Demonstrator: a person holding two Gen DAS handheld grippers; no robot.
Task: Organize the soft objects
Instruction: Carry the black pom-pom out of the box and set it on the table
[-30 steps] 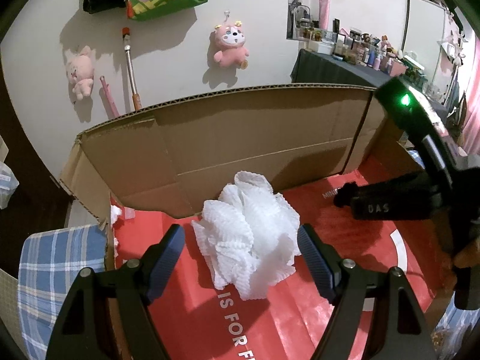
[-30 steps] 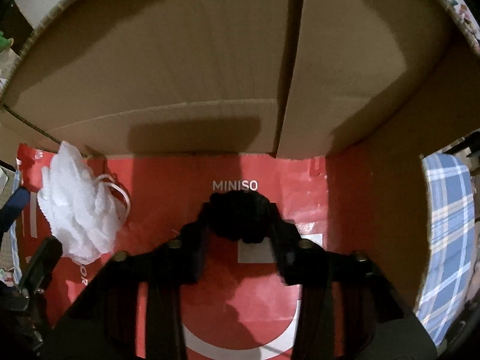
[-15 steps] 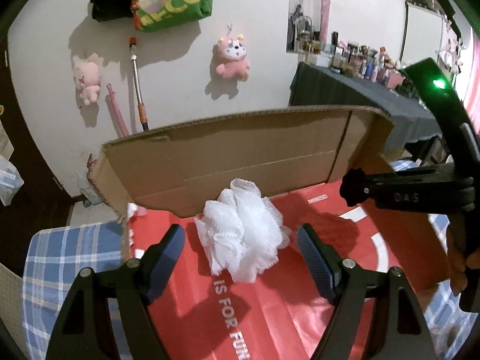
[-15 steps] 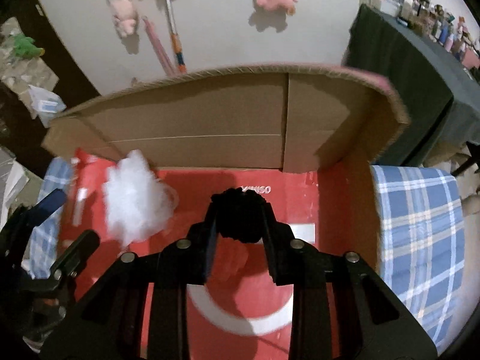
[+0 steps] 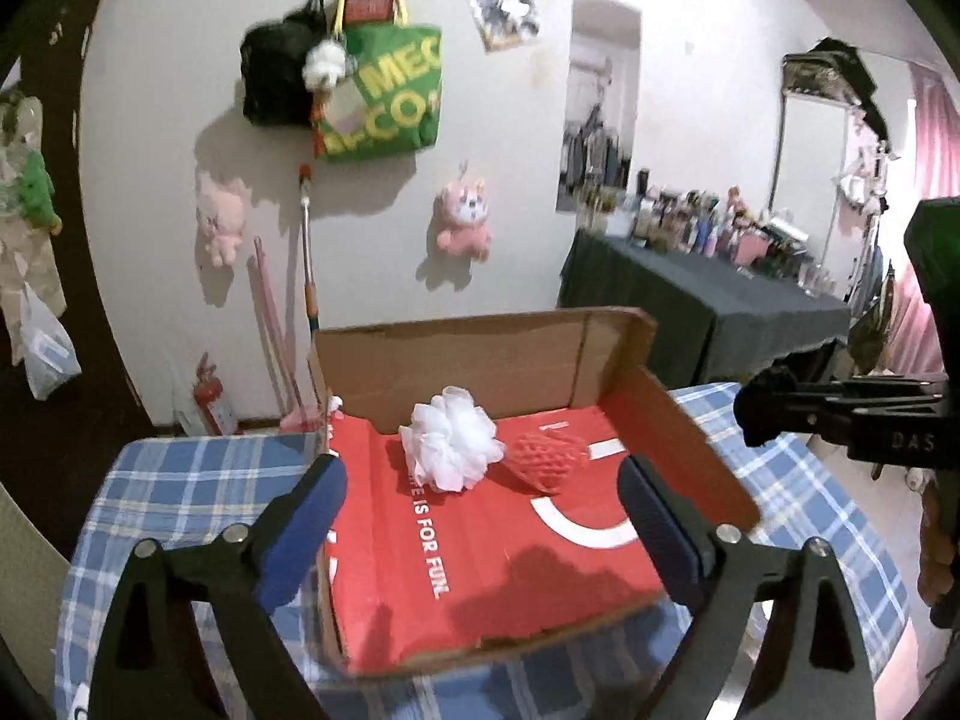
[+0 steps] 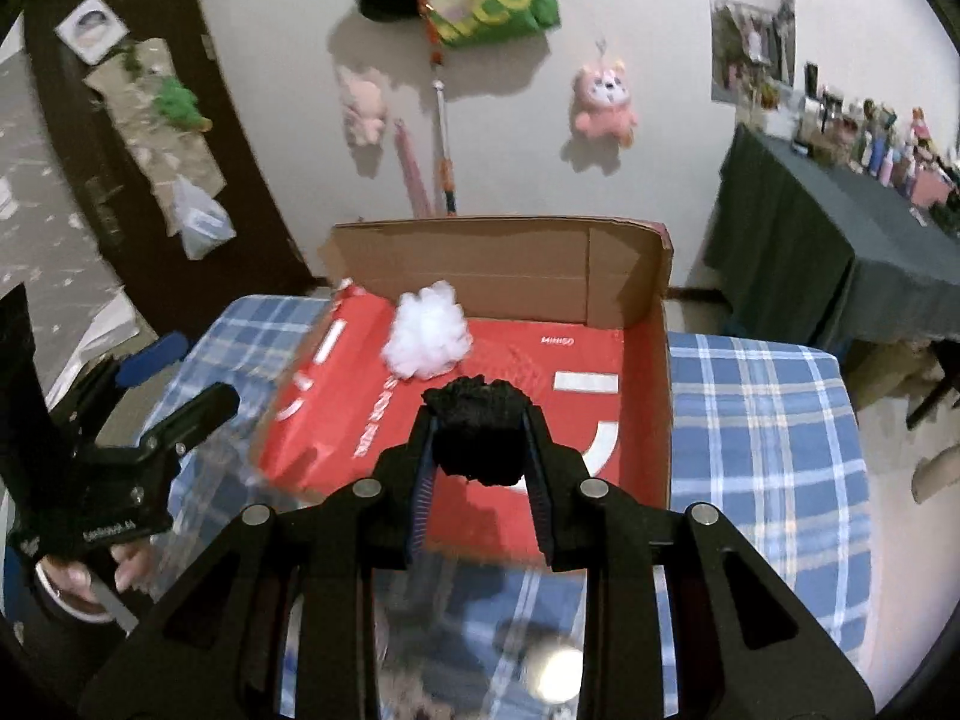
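Note:
A white mesh puff (image 5: 451, 445) lies in the open cardboard box (image 5: 504, 354) on its red liner; it also shows in the right wrist view (image 6: 427, 330). A red mesh puff (image 5: 545, 459) lies just right of it. My left gripper (image 5: 480, 516) is open and empty, held back above the box's near edge. My right gripper (image 6: 477, 420) is shut on a black puff (image 6: 477, 435), held above the box's near side. The right gripper also shows at the right of the left wrist view (image 5: 840, 414).
The box (image 6: 600, 264) stands on a blue plaid tablecloth (image 6: 762, 438). Its tall back flap stands upright. Plush toys (image 5: 462, 219) and a green bag (image 5: 384, 102) hang on the wall behind. A dark table with bottles (image 5: 708, 294) stands at the right.
Both grippers have pulled up and back from the box, so the whole box is in view. The white puff stays in the box. A red puff shows beside it.

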